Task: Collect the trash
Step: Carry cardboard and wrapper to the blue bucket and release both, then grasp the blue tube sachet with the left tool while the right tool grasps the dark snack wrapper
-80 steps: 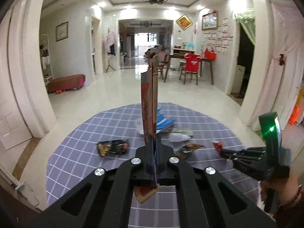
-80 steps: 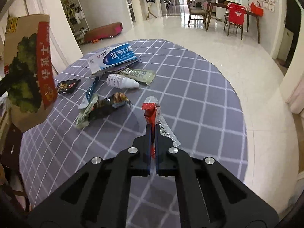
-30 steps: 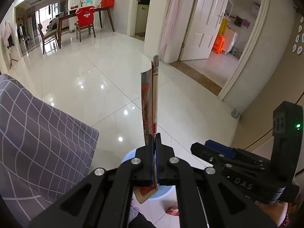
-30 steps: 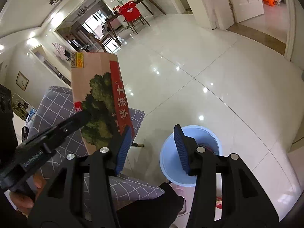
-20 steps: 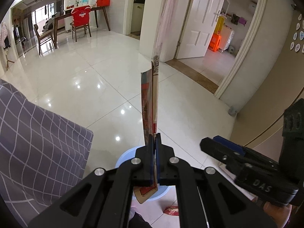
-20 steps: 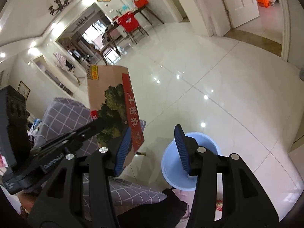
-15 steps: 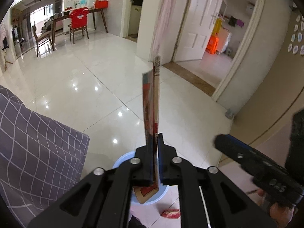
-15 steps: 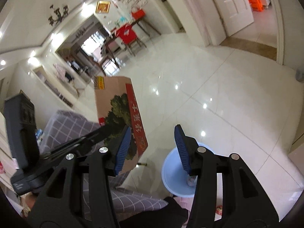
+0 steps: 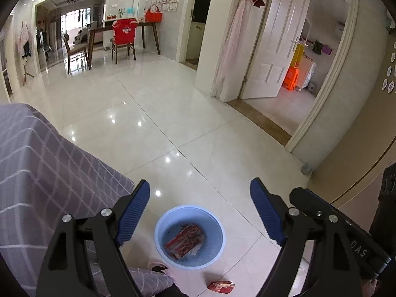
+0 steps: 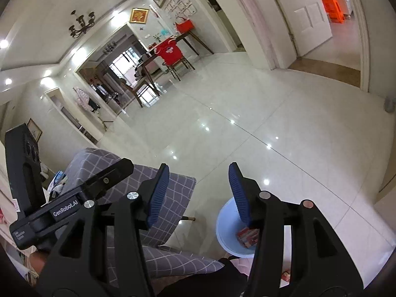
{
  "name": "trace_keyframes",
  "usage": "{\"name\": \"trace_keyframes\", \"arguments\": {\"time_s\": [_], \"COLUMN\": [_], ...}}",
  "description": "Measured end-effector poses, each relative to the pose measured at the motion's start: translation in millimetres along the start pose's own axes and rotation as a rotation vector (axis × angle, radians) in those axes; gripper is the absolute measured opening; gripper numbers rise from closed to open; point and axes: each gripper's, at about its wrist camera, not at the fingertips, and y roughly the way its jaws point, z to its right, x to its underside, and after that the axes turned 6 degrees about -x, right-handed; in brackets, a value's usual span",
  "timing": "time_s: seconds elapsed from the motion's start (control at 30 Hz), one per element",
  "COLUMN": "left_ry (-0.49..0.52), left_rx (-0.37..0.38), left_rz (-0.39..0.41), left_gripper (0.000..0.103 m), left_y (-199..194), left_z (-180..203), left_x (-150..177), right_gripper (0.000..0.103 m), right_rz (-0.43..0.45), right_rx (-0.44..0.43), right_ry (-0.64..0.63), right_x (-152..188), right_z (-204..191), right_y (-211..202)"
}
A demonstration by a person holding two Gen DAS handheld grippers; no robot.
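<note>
The left gripper (image 9: 199, 198) hangs wide and empty right over the bin (image 9: 189, 236), a fair spot for dropping; a red carton (image 9: 185, 241) lies inside. The right gripper (image 10: 198, 195) is also wide and empty, just beside it. A red wrapper (image 9: 221, 286) lies on the floor (image 9: 198, 128), apparently missed. The desk (image 9: 44, 173) edge crowds the left.

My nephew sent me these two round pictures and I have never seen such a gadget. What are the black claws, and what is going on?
Each picture comes from a camera on a hand-held gripper, looking along its two fingers. A person holds one per hand. The left gripper and right gripper are both open and hold nothing. Below them stands a blue bin on the tiled floor, with a red printed carton inside. A small red wrapper lies on the floor beside the bin. The grey checked tablecloth is at the left.
</note>
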Motion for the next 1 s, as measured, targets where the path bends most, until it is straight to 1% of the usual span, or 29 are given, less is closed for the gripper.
{"name": "trace_keyframes", "arguments": {"time_s": [0.13,0.2,0.3,0.33,0.37,0.43,0.47,0.53,0.63,0.73,0.83,0.93,1.0], "left_ry": [-0.002,0.003,0.000,-0.010,-0.028,-0.069,-0.101,-0.146,-0.228,-0.339,-0.425,-0.486,-0.514], "left_rx": [-0.046,-0.080,-0.145,-0.166,-0.189,-0.234,-0.260,-0.302,-0.366,-0.417,-0.428,-0.429,-0.428], "left_rz": [0.029,0.054,0.076,0.077,0.071,0.070,0.080,0.093,0.106,0.101,0.098,0.087,0.059], "left_gripper": [0.081,0.081,0.082,0.082,0.082,0.082,0.082,0.082,0.082,0.082,0.082,0.082,0.082], "left_y": [-35,-58,-89,-98,-107,-125,-137,-155,-182,-202,-215,-220,-218], "left_z": [-9,-19,-43,-54,-69,-99,-120,-154,-210,-269,-318,-353,-378], "left_x": [-6,-7,-7,-7,-6,-4,-2,1,10,20,29,39,43], "right_gripper": [0.053,0.054,0.055,0.055,0.057,0.058,0.058,0.058,0.058,0.058,0.058,0.058,0.058], "right_rz": [0.007,-0.005,-0.031,-0.043,-0.052,-0.080,-0.094,-0.144,-0.214,-0.288,-0.355,-0.430,-0.481], "right_rx": [-0.027,-0.046,-0.085,-0.110,-0.121,-0.156,-0.171,-0.208,-0.258,-0.305,-0.332,-0.357,-0.358], "right_ry": [-0.044,-0.072,-0.131,-0.159,-0.175,-0.225,-0.242,-0.288,-0.348,-0.411,-0.448,-0.446,-0.454], "right_x": [-3,-5,-7,-6,-5,1,4,13,27,45,63,82,94], "right_z": [-28,-45,-80,-98,-109,-143,-157,-194,-240,-291,-333,-366,-386], "right_y": [-8,-8,-5,-1,2,13,19,36,61,91,122,155,181]}}
